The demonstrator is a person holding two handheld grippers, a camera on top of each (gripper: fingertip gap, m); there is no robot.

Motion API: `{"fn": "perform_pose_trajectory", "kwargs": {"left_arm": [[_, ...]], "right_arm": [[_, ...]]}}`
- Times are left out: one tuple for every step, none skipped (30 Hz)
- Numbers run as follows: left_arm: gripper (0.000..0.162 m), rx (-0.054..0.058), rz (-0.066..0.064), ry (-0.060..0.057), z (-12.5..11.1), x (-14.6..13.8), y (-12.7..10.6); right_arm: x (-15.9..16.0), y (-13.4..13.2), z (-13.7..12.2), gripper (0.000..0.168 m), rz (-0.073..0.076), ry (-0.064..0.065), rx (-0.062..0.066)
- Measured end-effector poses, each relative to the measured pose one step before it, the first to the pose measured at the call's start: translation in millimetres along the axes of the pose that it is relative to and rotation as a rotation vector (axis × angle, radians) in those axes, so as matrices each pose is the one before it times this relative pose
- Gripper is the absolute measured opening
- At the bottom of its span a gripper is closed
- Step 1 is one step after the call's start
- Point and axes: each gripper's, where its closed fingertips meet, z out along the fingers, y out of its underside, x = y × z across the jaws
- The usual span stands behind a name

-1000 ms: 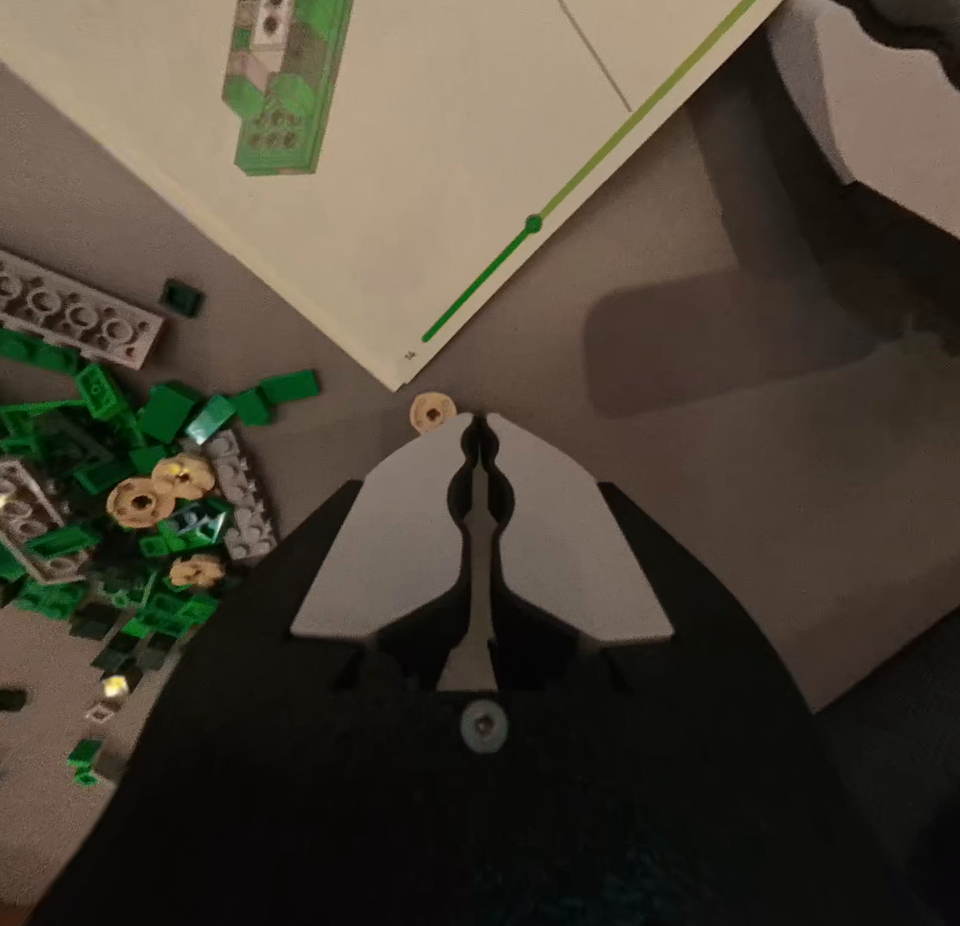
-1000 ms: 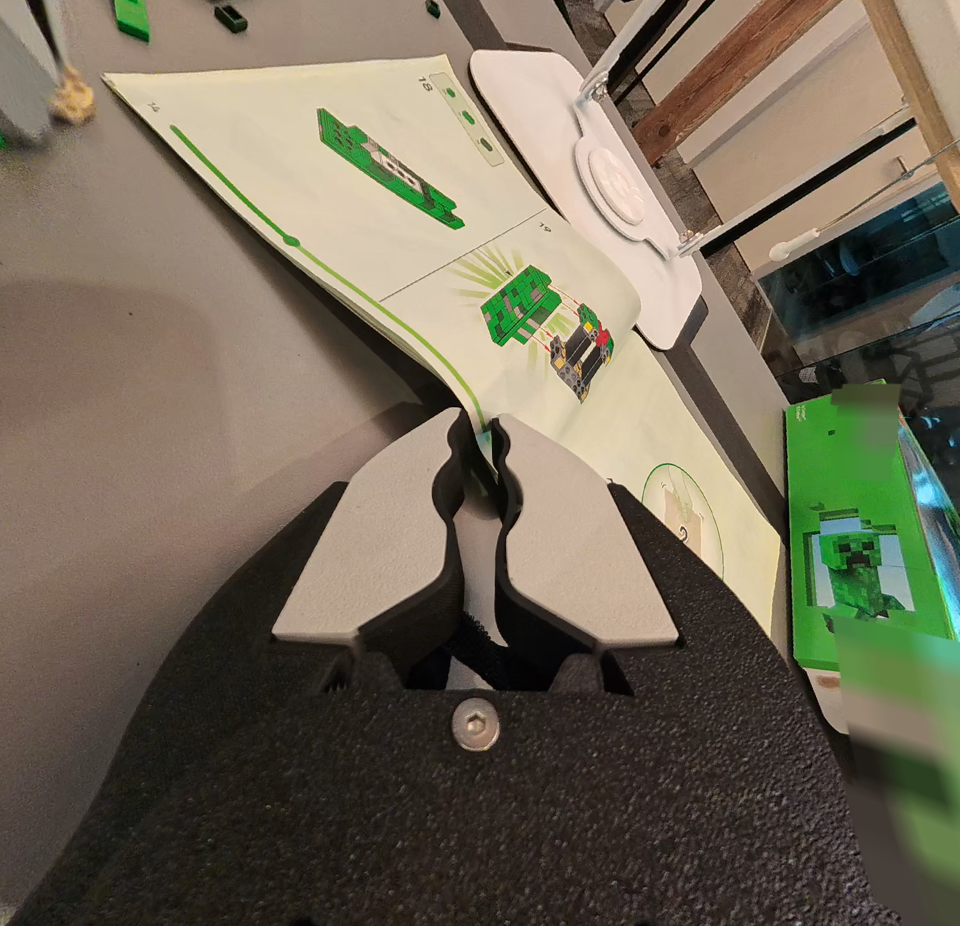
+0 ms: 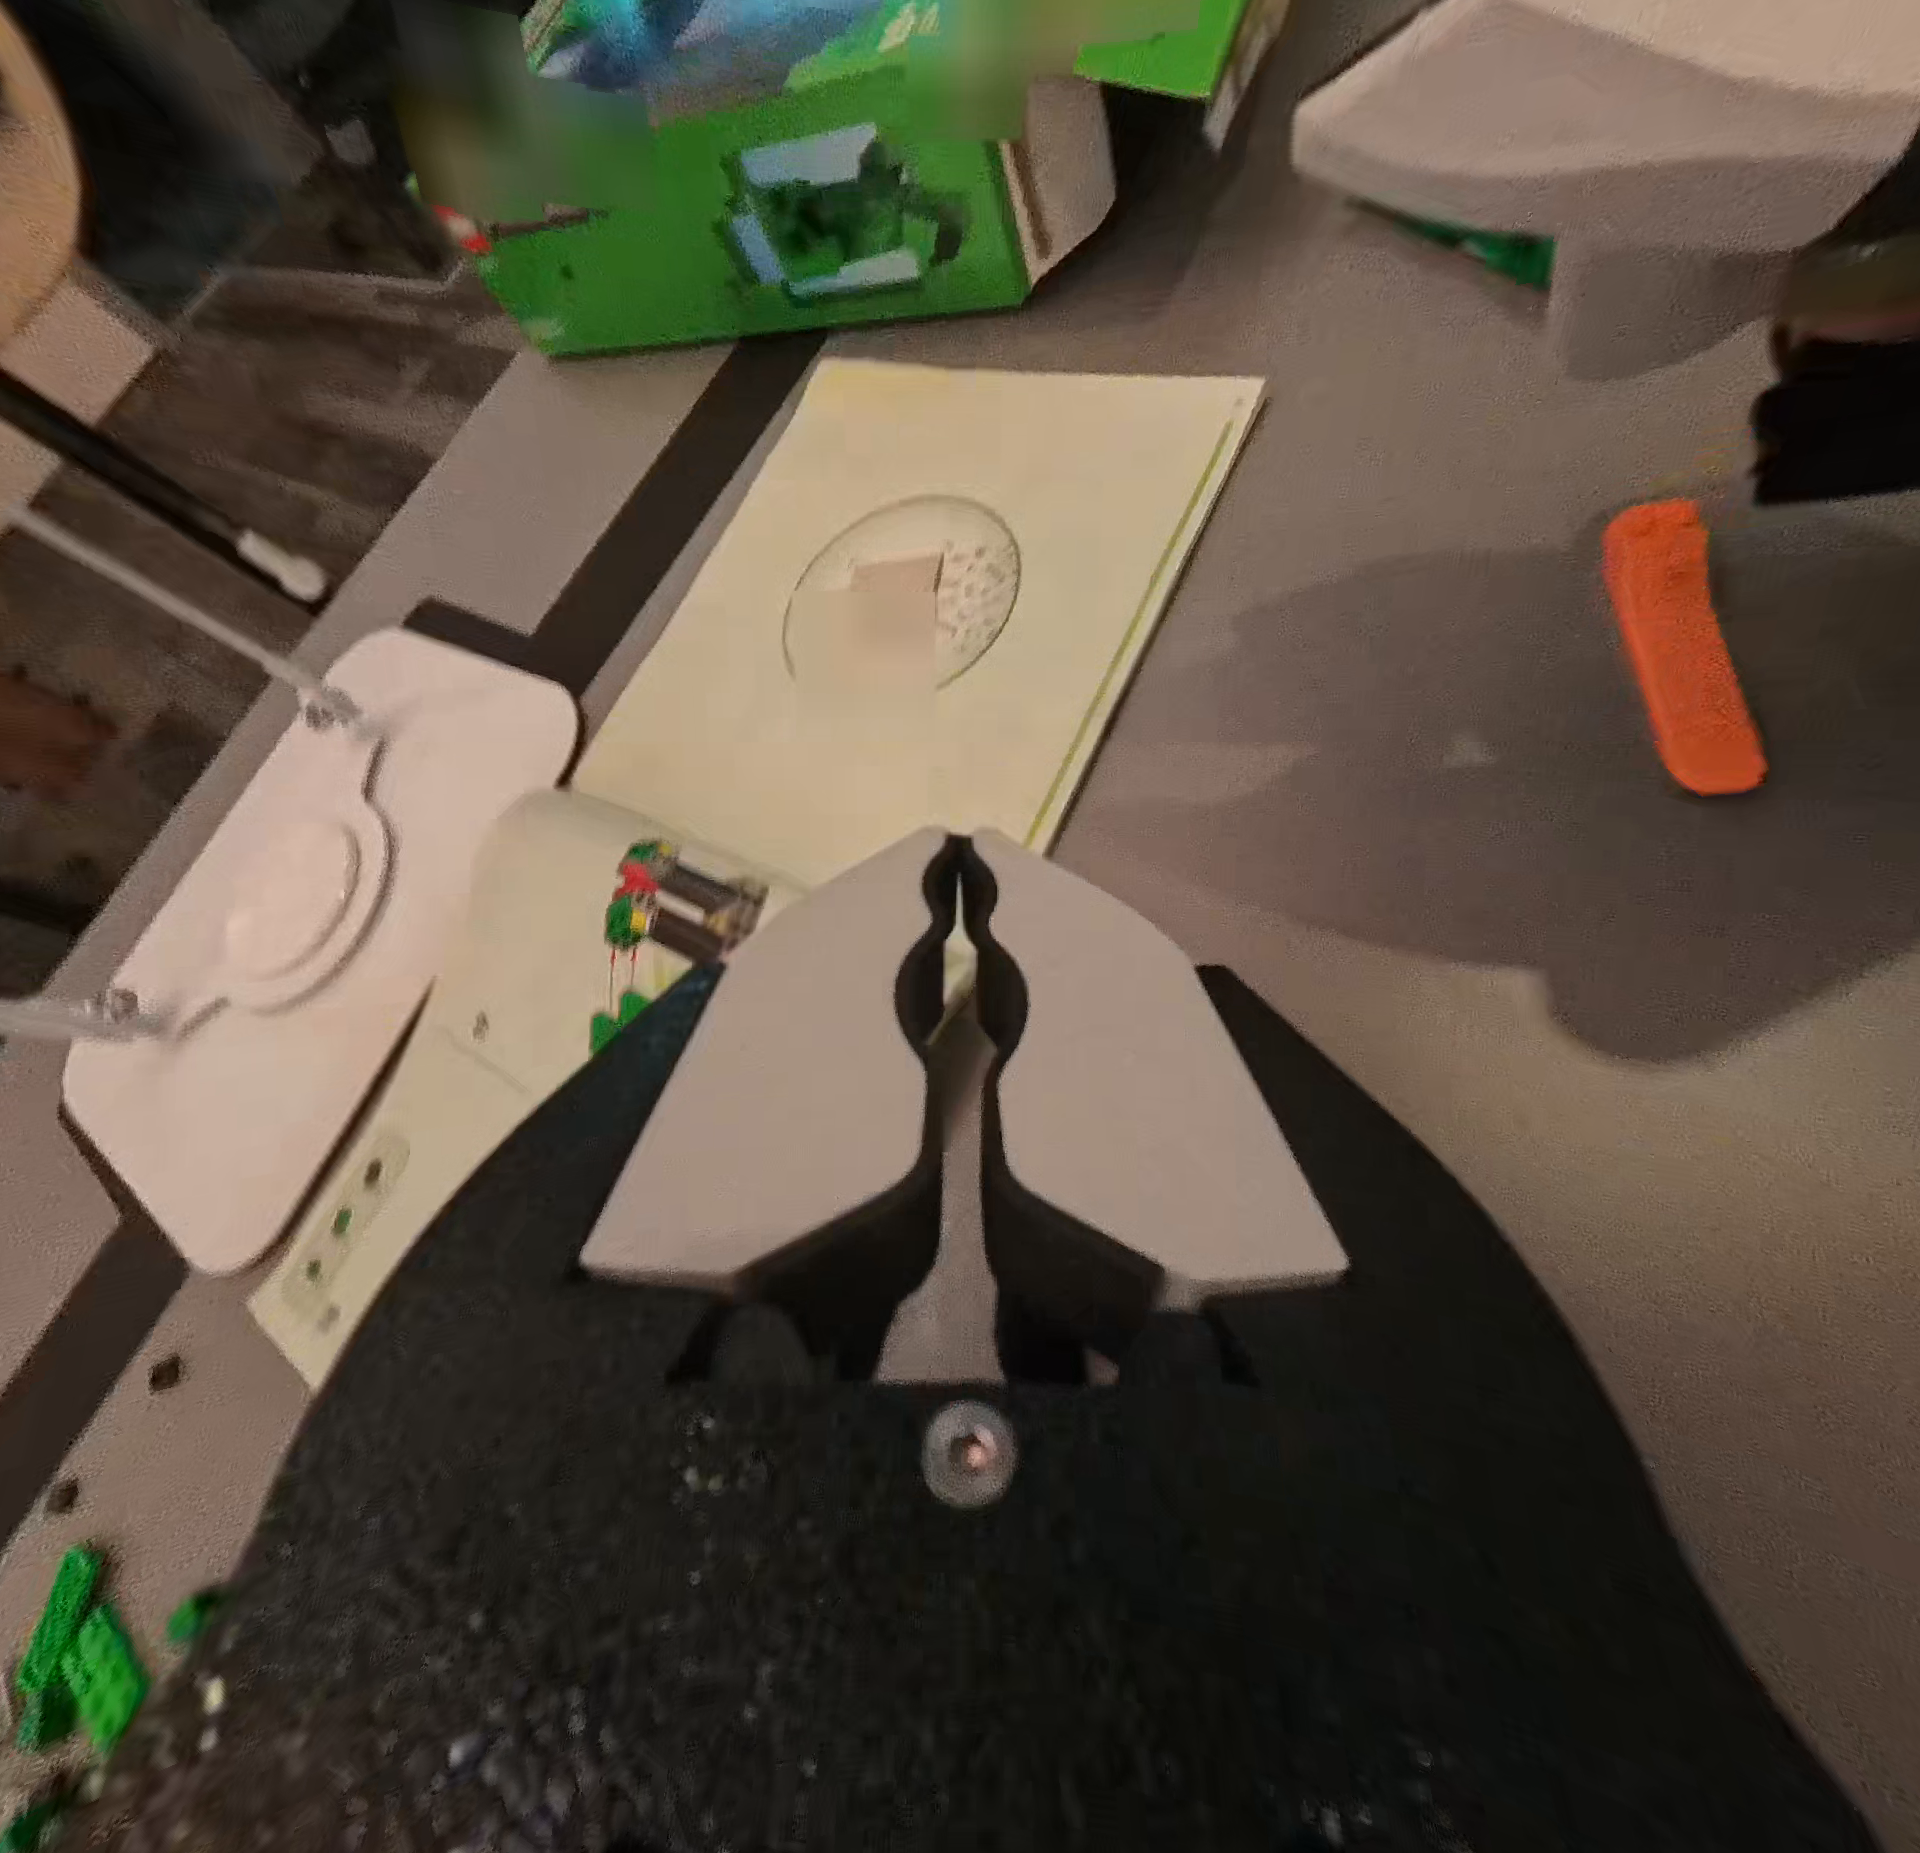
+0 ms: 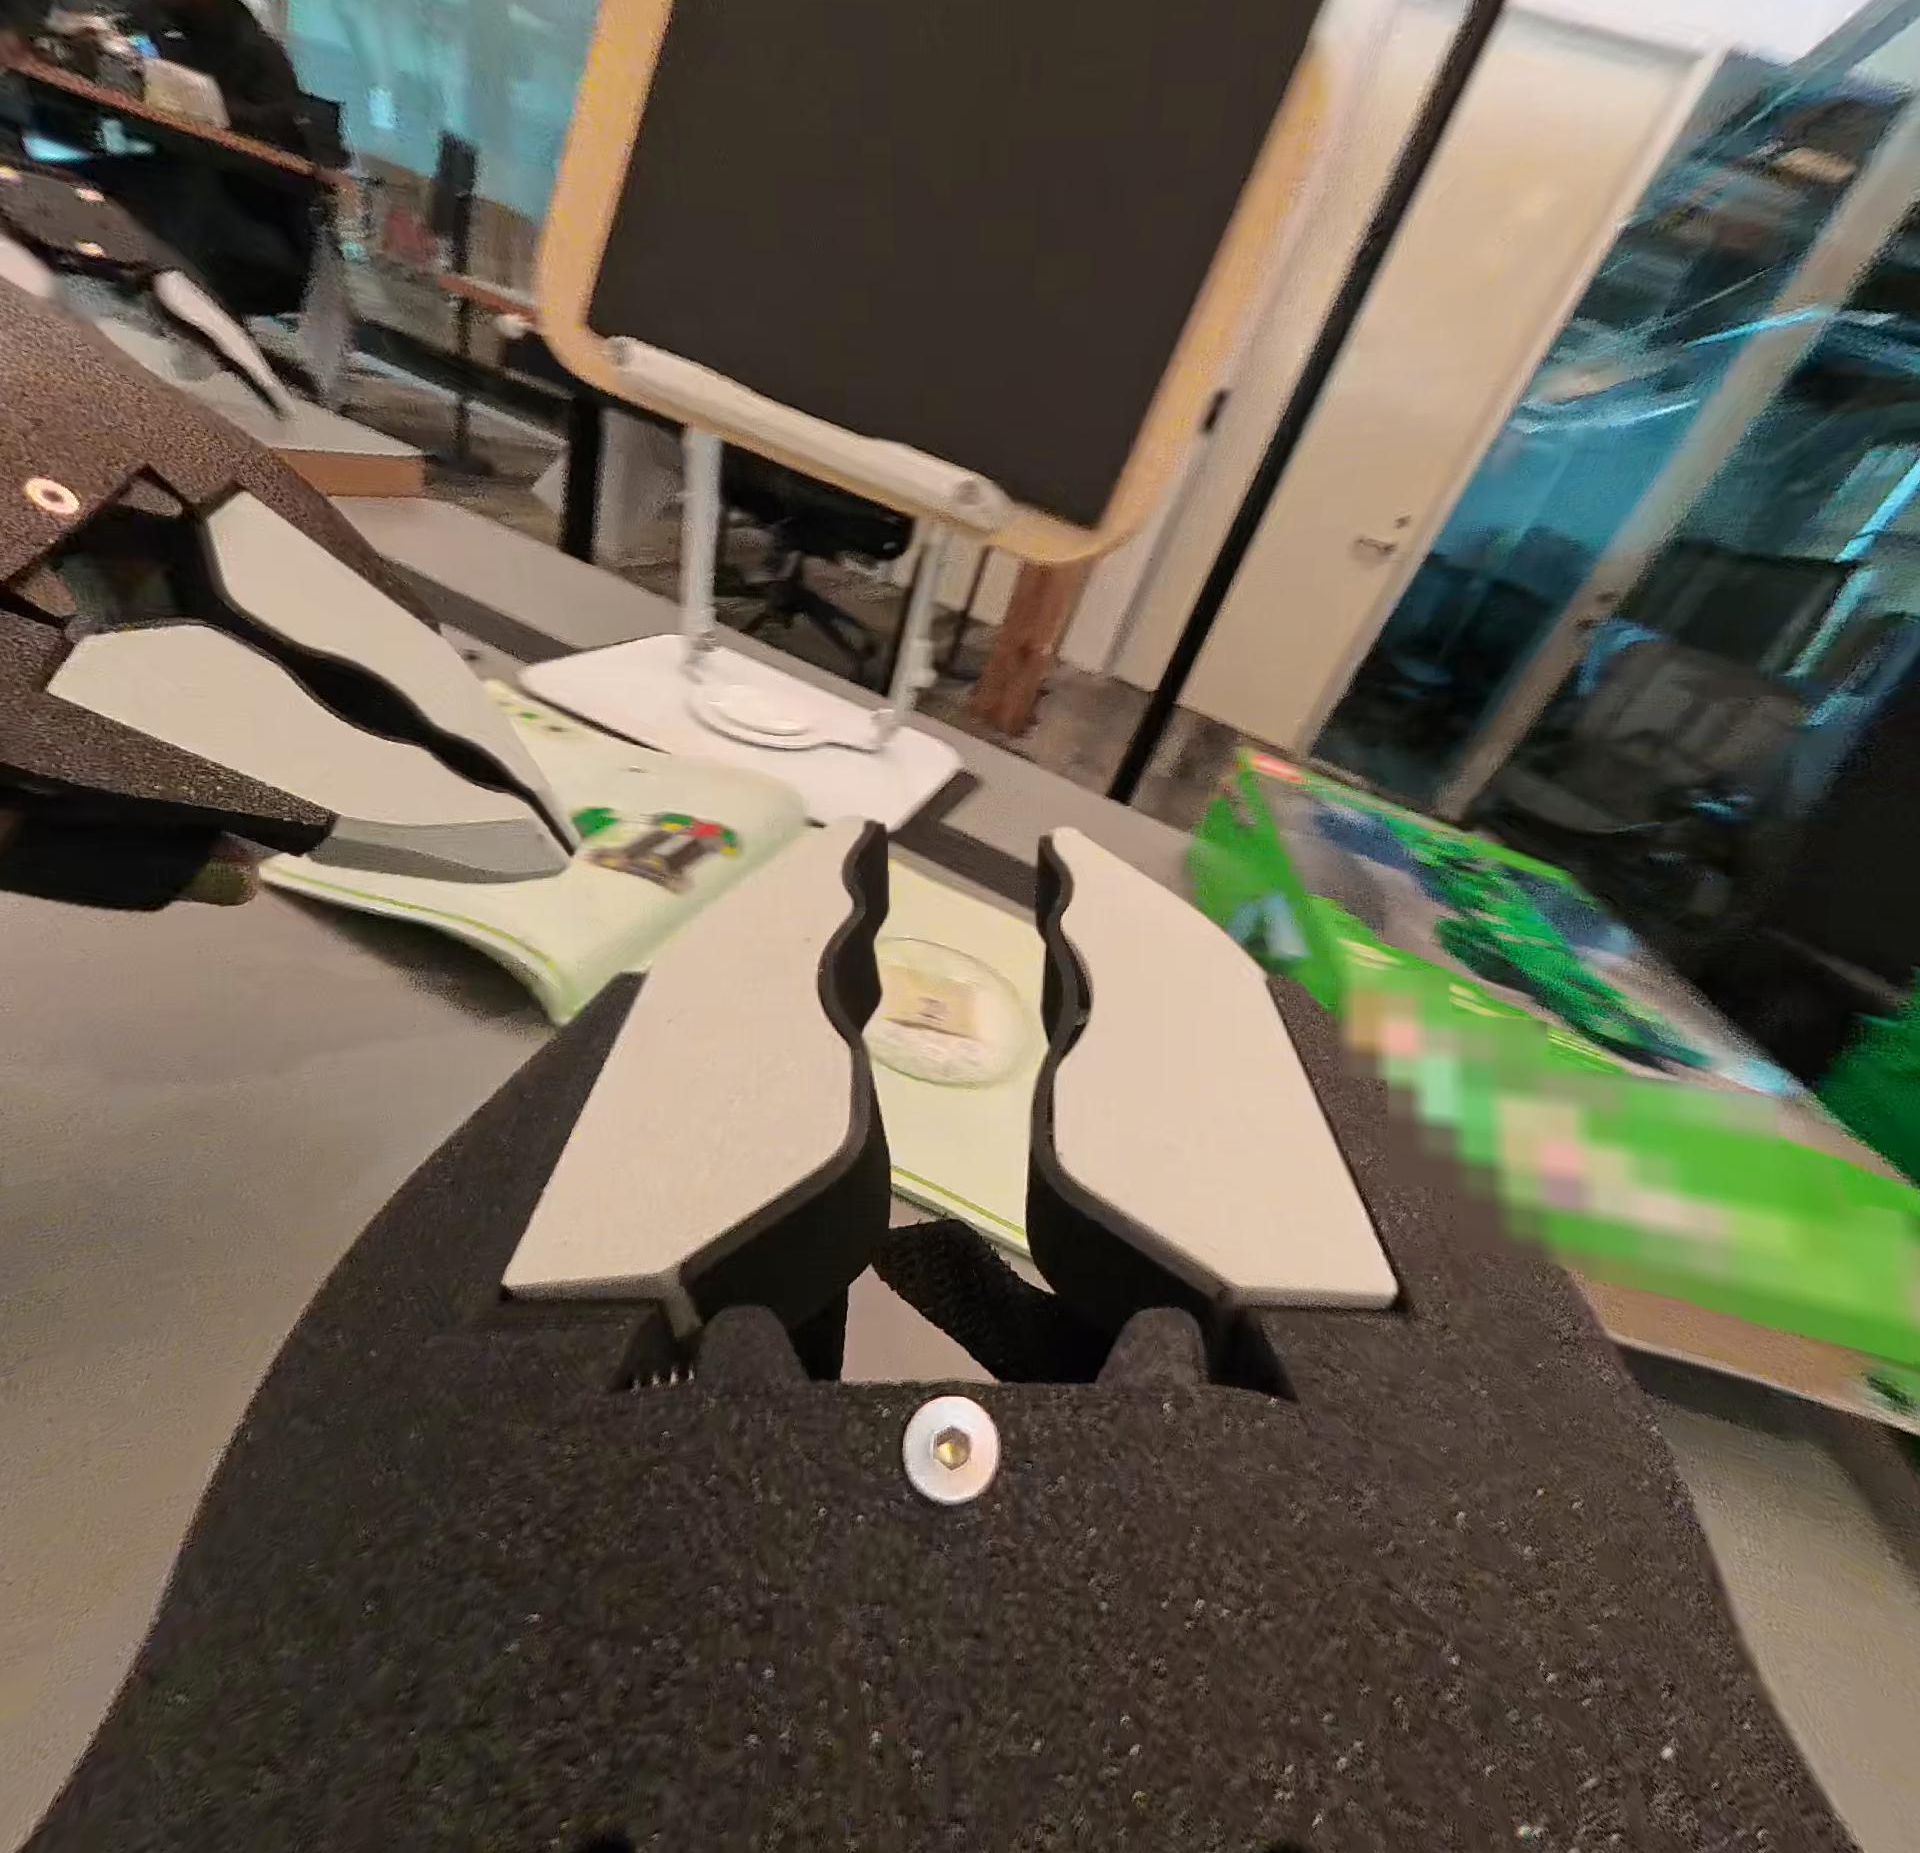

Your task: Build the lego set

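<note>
The left tool [image 3: 961, 847] has its fingers pressed together at the tips; in the right wrist view those tips [image 4: 551, 827] come down on a curled page of the instruction booklet [image 3: 935, 681], and whether they pinch the paper or only press on it cannot be told. The right tool [image 4: 961, 847] stands narrowly apart, holding nothing, with a flat page of the same booklet showing through the gap between its fingers. Just to the left of the left tool's tips, the curled page carries a printed picture of a green and dark model. Beyond that, farther left, a white stand base [image 3: 281, 930] lies on the grey counter [image 3: 1351, 764]. Well ahead of both tools sits the green lego box [image 3: 748, 214], partly blurred. To the right of the left tool an orange bar [image 3: 1678, 650] lies alone on the counter. A few green bricks [image 3: 78, 1647] lie near the left tool's body, at the lower left.
</note>
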Motion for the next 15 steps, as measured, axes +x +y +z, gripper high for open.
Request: {"fn": "perform_pose_trajectory", "kwargs": {"left_arm": [[0.0, 0.0226, 0.0493, 0.0166, 10.52, 7.44, -11.35], [0.0, 0.0211, 0.0406, 0.0174, 11.14, 7.66, -11.65], [0.0, 0.018, 0.035, 0.019, 11.85, 6.75, -11.01], [0.0, 0.0144, 0.0301, 0.0149, 12.1, 5.27, -9.64], [0.0, 0.0108, 0.0232, 0.0091, 12.67, 2.92, -7.22], [0.01, 0.0056, 0.0171, 0.0091, 12.4, 1.79, -4.39], [0.022, -0.0018, 0.008, 0.0076, 12.39, 2.3, -3.45], [0.033, -0.0138, -0.0029, 0.01, 12.27, 1.65, -0.41], [0.044, -0.0278, -0.008, 0.022, 11.6, 1.93, 2.33], [0.055, -0.0204, -0.0119, 0.0198, 10.17, 0.95, 1.88], [0.066, -0.0023, -0.0086, 0.0123, 8.3, -0.39, 0.08], [0.066, 0.0061, -0.0027, 0.0063, 6.73, -0.87, -0.73], [0.065, 0.0036, -0.0011, 0.002, 5.61, -1.29, -0.6], [0.064, 0.0006, -0.0042, 0.0058, 4.57, -1.46, -0.33], [0.064, -0.0014, -0.0097, 0.0149, 3.85, -0.83, -0.14]], "right_arm": [[17.08, 2.52, -11.56, 0.026, -0.0158, 0.0378, 0.0158], [16.6, 3.08, -10.27, 0.026, -0.0167, 0.0329, 0.0135], [15.69, 3.63, -8.76, 0.026, -0.016, 0.0289, 0.009], [14.52, 3.69, -7.43, 0.026, -0.0187, 0.0278, 0.0101], [11.51, 3.78, -6.0, 0.025, -0.0221, 0.017, 0.0127], [8.16, 3.65, -4.85, 0.025, -0.0226, 0.0067, 0.0127], [5.43, 3.94, -3.52, 0.025, -0.0175, 0.0031, 0.0086], [2.56, 3.62, -2.32, 0.024, -0.0063, -0.0039, 0.0084], [-1.54, 3.12, -1.21, 0.022, 0.0035, -0.0213, 0.0074], [-2.75, 2.66, -0.27, 0.021, 0.0096, -0.0219, 0.0063], [-2.47, 1.89, 0.38, 0.021, 0.0119, -0.0146, 0.0053], [-3.1, 0.18, 0.2, 0.021, 0.0031, -0.0182, 0.0075], [-2.12, -1.5, -0.34, 0.02, -0.0109, -0.011, 0.0133], [-1.15, -1.56, -0.73, 0.018, -0.0198, -0.0032, 0.0123], [-0.88, -0.52, -0.81, 0.016, -0.0209, -0.0012, 0.0074]]}}
